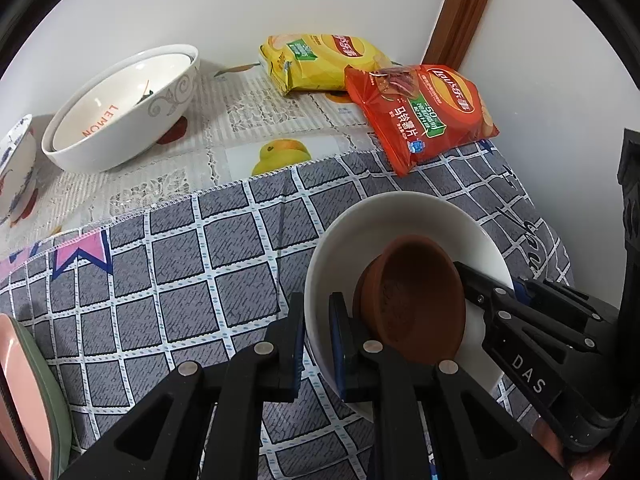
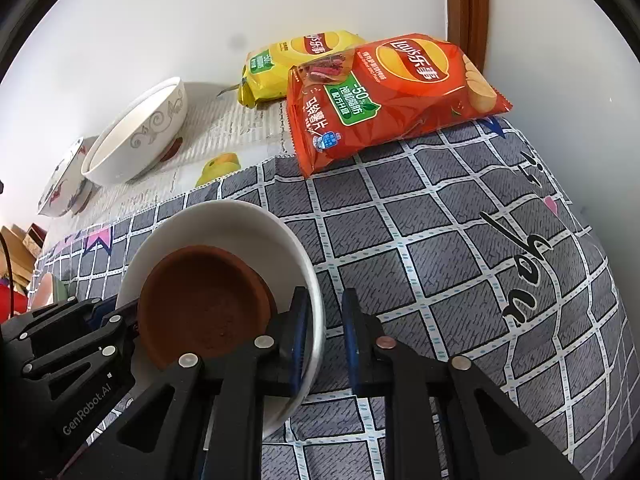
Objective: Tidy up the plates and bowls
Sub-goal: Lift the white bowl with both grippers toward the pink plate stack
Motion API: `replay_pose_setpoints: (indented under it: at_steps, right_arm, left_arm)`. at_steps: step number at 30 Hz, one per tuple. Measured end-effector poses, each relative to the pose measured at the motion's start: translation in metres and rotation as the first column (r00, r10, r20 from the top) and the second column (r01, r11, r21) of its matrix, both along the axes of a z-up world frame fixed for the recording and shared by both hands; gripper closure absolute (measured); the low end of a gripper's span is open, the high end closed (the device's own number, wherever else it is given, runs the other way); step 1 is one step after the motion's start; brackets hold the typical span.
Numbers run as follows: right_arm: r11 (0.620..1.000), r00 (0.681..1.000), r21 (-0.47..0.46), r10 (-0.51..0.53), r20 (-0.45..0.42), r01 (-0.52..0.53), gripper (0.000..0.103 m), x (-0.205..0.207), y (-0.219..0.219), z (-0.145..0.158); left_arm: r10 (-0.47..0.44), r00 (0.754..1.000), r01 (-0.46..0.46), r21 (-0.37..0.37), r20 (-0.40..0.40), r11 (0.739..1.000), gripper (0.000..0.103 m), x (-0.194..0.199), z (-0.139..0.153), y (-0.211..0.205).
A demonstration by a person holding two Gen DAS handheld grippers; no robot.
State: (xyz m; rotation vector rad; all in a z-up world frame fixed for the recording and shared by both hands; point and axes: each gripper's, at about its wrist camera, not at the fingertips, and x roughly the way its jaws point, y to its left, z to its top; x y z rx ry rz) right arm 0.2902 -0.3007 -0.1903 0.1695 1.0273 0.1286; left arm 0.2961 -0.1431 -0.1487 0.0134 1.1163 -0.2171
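The white bowl (image 1: 404,216) is being straddled at its left rim by the left gripper (image 1: 316,344), whose jaws are being held narrowly apart, one inside the wall and one outside; whether the rim is being pinched cannot be told. The right rim is being straddled likewise by the right gripper (image 2: 326,340), a gap showing beside the outer finger. A brown terracotta dish (image 1: 412,300) is being carried tilted inside the smooth bowl. Open checked grey cloth (image 1: 180,272) is being left free on the worktop to the left. Far left, a large patterned bowl (image 1: 120,108) is being kept on lace matting; far right, yellow (image 1: 320,60) and orange crisp bags (image 1: 424,112) are being kept against the wall.
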Motion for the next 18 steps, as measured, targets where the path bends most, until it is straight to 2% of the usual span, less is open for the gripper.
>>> replay_pose_setpoints:
  at_steps: [9,11,18]
  right_arm:
    - [1.0,1.0,-0.006,0.006,-0.027,-0.006,0.091,0.0041,0.0023,-0.0002]
    - [1.0,1.0,0.001,0.008,-0.022,-0.008,0.095,0.0047,0.0033,-0.0011]
    - [1.0,1.0,0.017,-0.023,-0.007,0.023,0.095,-0.0001,0.0018,0.0007]
  left_arm:
    - [0.017,1.0,-0.017,-0.01,-0.007,1.0,0.091,0.0006,-0.0019,0.0001]
    - [0.016,1.0,-0.016,-0.007,0.002,1.0,0.091,-0.0004,-0.0018,-0.0003]
    - [0.016,1.0,-0.016,-0.021,0.008,1.0,0.092,-0.0013,-0.0008,0.0022]
